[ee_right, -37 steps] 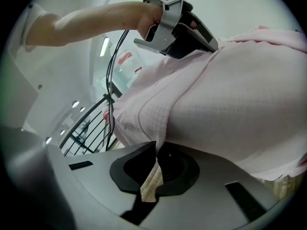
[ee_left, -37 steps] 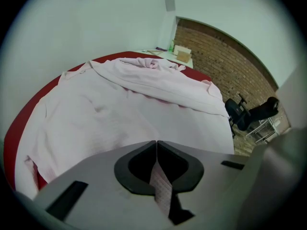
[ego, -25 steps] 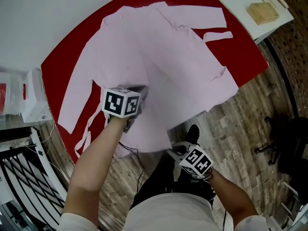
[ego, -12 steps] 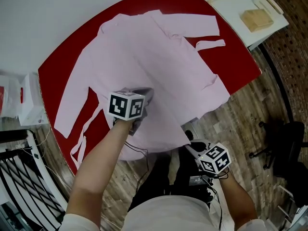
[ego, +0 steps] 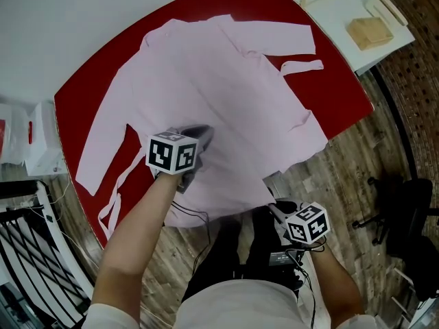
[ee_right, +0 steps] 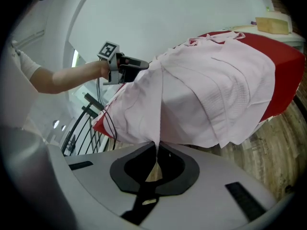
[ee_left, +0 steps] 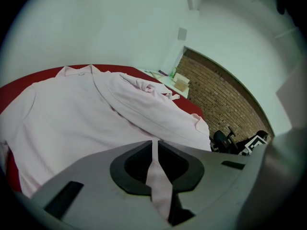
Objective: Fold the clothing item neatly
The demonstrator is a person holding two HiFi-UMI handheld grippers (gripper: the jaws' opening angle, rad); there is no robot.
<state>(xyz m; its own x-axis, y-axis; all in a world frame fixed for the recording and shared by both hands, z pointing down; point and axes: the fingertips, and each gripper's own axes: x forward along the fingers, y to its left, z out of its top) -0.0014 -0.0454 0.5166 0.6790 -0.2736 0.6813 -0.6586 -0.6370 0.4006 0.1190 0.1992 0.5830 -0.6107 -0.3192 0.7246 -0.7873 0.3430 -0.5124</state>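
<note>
The pink robe (ego: 226, 81) lies spread on the red table (ego: 86, 91), its long axis running from the far collar to the near hem. The left gripper (ee_left: 154, 150) and right gripper (ee_right: 157, 152) each clamp its near edge.

Pink robe (ego: 206, 81): thin cloth, totally matt, soft and a bit creased, with a faint textured weave showing just past the right jaws. Same cloth pinched flat between both pairs of jaws. Left gripper (ee_left: 154, 143) and right gripper (ee_right: 158, 147): smooth matt grey plastic shells, black matt insets round the jaws. Marker cube (ego: 171, 154): flat black-and-white print, no shine. Red tabletop (ego: 329, 74) under the cloth ahead of the left jaws: smooth, barely any sheen. Below the right jaws, plank floor (ego: 343, 177), wood-look, grainy and dull. Far beyond the left jaws, rough brick wall (ee_left: 216, 90) and a pale bare-wood block (ego: 369, 31).
</note>
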